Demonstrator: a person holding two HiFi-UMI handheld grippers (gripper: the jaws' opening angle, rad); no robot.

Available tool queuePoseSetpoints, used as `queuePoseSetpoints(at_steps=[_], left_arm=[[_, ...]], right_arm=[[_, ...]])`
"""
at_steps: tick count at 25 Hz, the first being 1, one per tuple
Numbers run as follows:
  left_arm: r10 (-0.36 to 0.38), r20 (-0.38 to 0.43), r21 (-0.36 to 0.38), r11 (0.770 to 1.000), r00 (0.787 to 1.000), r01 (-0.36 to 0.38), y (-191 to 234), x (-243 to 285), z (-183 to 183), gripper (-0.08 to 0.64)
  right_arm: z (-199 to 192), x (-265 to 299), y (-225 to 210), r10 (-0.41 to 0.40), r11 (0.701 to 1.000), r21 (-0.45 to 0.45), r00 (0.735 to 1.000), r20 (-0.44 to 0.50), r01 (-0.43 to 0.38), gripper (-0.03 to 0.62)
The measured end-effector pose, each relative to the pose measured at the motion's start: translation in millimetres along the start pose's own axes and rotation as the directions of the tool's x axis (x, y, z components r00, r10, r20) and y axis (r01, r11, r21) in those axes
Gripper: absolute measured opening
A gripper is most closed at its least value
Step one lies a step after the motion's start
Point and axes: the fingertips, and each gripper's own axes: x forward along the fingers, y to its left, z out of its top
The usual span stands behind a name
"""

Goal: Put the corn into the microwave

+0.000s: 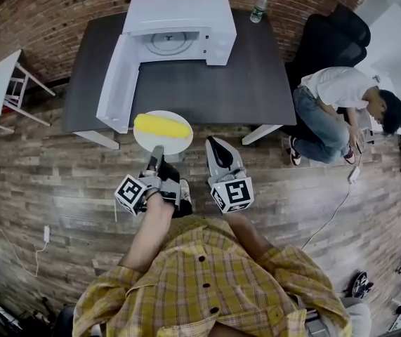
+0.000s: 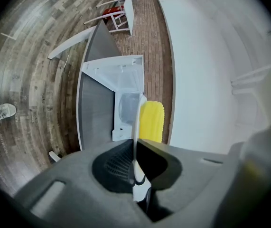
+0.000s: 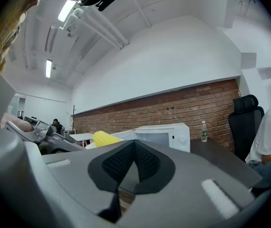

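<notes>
Gripping the near rim of a white plate (image 1: 180, 144), the left gripper (image 1: 156, 153) has its jaws pinched nearly together on the thin edge, as the left gripper view shows with the plate running edge-on between the pads. The corn (image 1: 162, 125) lies lengthwise across the plate, on the side nearer the microwave (image 1: 179, 12). That is probably why the rim was chosen: the cob rides on the plate rather than being squeezed and possibly crushed by the jaws. Plate and corn hang in the air well short of the microwave, over the near edge of the dark table (image 1: 207, 90) on which the microwave stands.

The right gripper (image 1: 214, 144) is just beside the plate, also well short of the microwave. Its jaws are closed together on nothing, and the right gripper view looks past them to the corn and the microwave beyond.

The microwave door (image 1: 116, 83) stands swung wide toward the person, leaving the cavity and its turntable (image 1: 166, 42) exposed, so nothing bars the way in. The one-sided hold makes the plate easy to tip, and a round cob could roll off, so it seems wise to hold it level.
</notes>
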Motion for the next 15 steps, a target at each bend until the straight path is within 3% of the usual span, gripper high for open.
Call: queuePoseSetpoints(at_steps=[15], left_arm=[[0.026, -0.066, -0.009, 1.0, 0.997, -0.027, -10, 94, 53, 0.018]], right_arm=[[5, 96, -28, -0.059, 0.998, 0.013, 0.998, -0.035, 0.059, 0.0]])
